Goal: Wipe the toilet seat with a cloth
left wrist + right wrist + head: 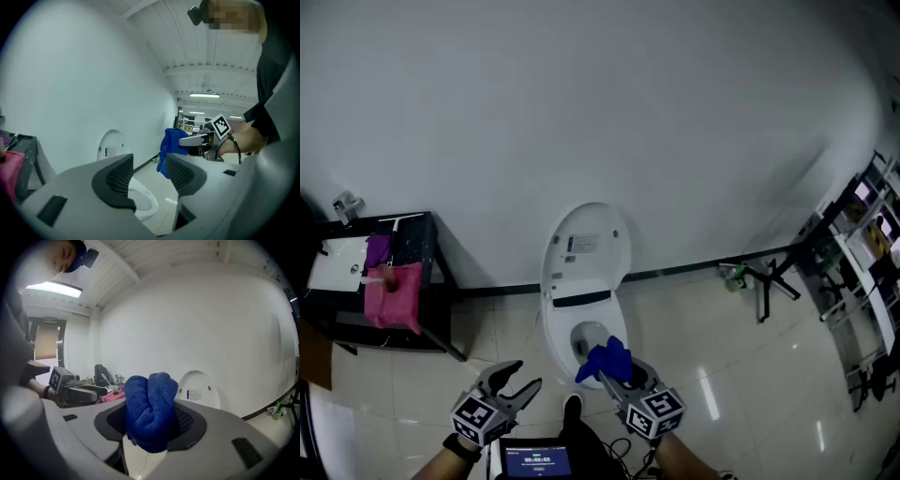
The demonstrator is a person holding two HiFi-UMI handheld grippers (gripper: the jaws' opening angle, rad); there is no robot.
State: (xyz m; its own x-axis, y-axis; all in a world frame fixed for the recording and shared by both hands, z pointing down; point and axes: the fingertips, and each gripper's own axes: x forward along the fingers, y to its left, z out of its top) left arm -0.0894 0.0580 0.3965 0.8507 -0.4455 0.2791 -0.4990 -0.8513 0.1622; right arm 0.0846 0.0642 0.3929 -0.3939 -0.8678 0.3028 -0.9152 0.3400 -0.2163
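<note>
A white toilet (581,323) stands against the wall with its lid (588,248) raised and the seat (592,333) down. My right gripper (619,373) is shut on a bunched blue cloth (606,360), held just over the front rim of the bowl. In the right gripper view the cloth (151,411) fills the gap between the jaws. My left gripper (517,386) is open and holds nothing, to the left of the toilet's front. From the left gripper view the cloth (169,149) and the toilet bowl (140,201) show beyond the jaws.
A black stand (412,281) with a pink cloth (394,295) and a white sink (339,262) is at the left wall. A black stool base (769,279) and metal shelving (862,272) stand to the right. A small screen (536,461) sits at my chest.
</note>
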